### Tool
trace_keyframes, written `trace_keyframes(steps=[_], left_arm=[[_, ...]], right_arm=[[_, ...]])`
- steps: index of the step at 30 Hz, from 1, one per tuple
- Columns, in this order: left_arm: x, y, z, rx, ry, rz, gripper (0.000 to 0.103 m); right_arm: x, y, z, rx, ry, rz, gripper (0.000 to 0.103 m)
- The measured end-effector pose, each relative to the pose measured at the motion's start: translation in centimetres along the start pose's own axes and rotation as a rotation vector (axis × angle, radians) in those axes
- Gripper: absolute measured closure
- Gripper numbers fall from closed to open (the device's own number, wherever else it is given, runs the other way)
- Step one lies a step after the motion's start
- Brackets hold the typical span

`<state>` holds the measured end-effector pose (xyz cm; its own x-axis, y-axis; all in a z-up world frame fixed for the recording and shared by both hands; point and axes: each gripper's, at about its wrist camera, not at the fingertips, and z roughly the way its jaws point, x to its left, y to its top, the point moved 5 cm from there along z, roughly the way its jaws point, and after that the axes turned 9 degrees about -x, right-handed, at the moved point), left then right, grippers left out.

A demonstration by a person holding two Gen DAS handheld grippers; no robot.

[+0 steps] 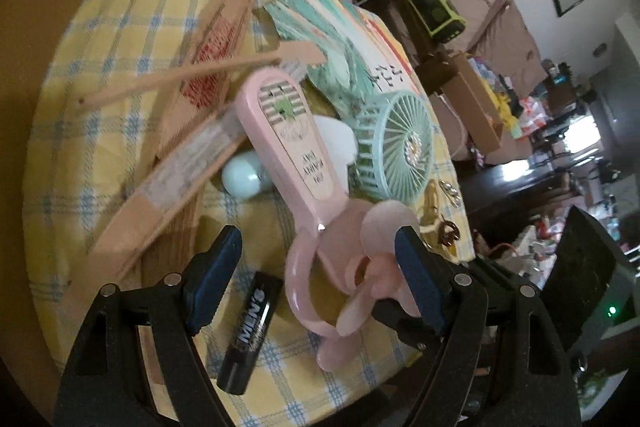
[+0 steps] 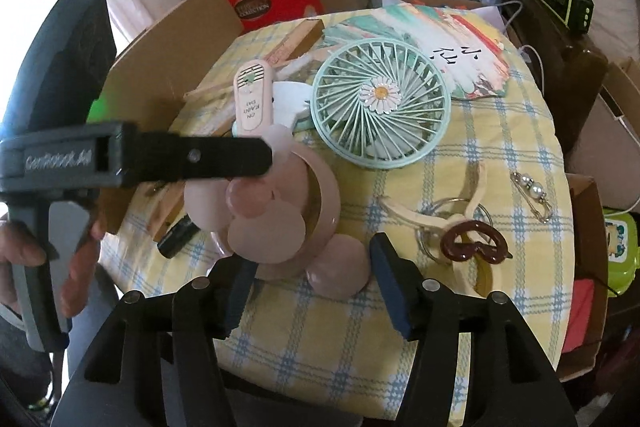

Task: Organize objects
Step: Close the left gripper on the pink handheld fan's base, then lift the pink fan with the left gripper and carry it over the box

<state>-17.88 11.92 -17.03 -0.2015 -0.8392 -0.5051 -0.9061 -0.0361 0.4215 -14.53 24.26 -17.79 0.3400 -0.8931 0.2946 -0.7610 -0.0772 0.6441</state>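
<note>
Straddling the pink fan (image 1: 320, 227), left gripper (image 1: 316, 267) is spread, pads clear. Right gripper (image 2: 312, 283) is released, one blade between its fingers. Black tube (image 1: 250, 335) is half hidden.

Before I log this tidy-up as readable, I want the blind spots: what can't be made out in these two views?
- Left wrist view: the wooden folding fans are motion-blurred; their print is unreadable.
- Left wrist view: the black tube, its lower end behind the left tongs, shows only part of its label.
- Right wrist view: the left tongs' arm covers the pink fan where handle meets head.
- Right wrist view: the pearl pin is too small for detail.
</note>
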Motion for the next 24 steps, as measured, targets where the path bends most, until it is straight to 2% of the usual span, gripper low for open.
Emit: trace_keyframes(steps=[7, 10, 13, 16, 18, 24], left_arm=[[-0.4, -0.7, 0.3, 0.033, -0.084, -0.026, 0.027], [-1.2, -1.2, 0.4, 0.055, -0.12, -0.025, 0.027], [-2.0, -1.7, 0.4, 0.063, -0.126, -0.006, 0.028], [-2.1, -2.0, 0.2, 0.043, -0.101, 0.018, 0.034], [-1.8, -2.0, -0.2, 0.028, -0.099, 0.015, 0.046], [-1.5, -2.0, -1.2, 0.005, -0.123, 0.012, 0.05]], right_arm=[[0.8, 0.1, 0.6, 0.002, 0.0, -0.05, 0.04], [1.6, 0.1, 1.1, 0.001, 0.035, -0.077, 0.04], [2.3, 0.3, 1.6, 0.005, 0.046, -0.106, 0.04], [2.4, 0.3, 1.8, 0.011, 0.037, -0.117, 0.041], [2.2, 0.4, 1.8, 0.011, 0.042, -0.108, 0.042], [2.6, 0.4, 1.2, 0.013, 0.065, -0.097, 0.043]])
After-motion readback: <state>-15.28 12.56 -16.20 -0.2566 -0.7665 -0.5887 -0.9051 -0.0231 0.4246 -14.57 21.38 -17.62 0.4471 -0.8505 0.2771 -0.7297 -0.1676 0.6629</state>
